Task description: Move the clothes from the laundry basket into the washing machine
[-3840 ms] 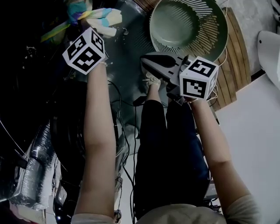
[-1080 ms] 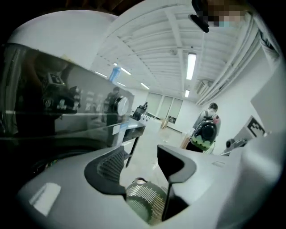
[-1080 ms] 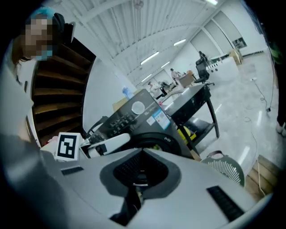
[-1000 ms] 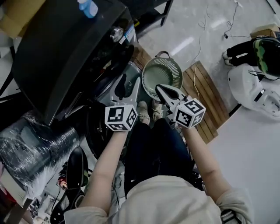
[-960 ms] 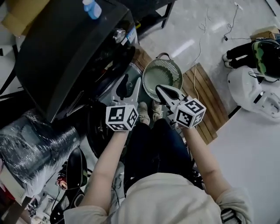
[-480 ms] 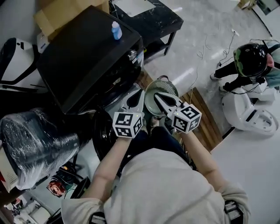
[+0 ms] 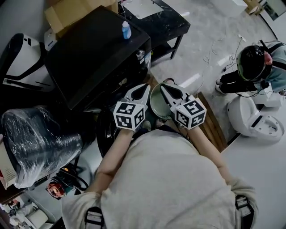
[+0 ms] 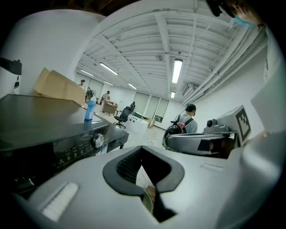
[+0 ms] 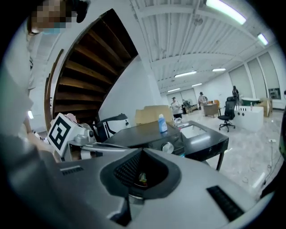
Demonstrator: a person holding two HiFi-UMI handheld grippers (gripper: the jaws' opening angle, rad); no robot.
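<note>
Two grippers are held side by side in front of the person's chest, tips pointing away from the body. Left gripper (image 7: pixel 143 87): jaws fully closed, nothing between them. Right gripper (image 7: pixel 164 87): jaws fully closed, nothing between them. Below and between the two tips, the green laundry basket (image 7: pixel 157 103) stands on the floor with its open side up, at the edge of a wooden pallet (image 7: pixel 210 123). Left of the basket stands the black washing machine (image 7: pixel 96 49). A blue bottle (image 7: pixel 126 30) stands upright on the machine's top. Beyond the machine lies a cardboard box (image 7: pixel 76 11).
</note>
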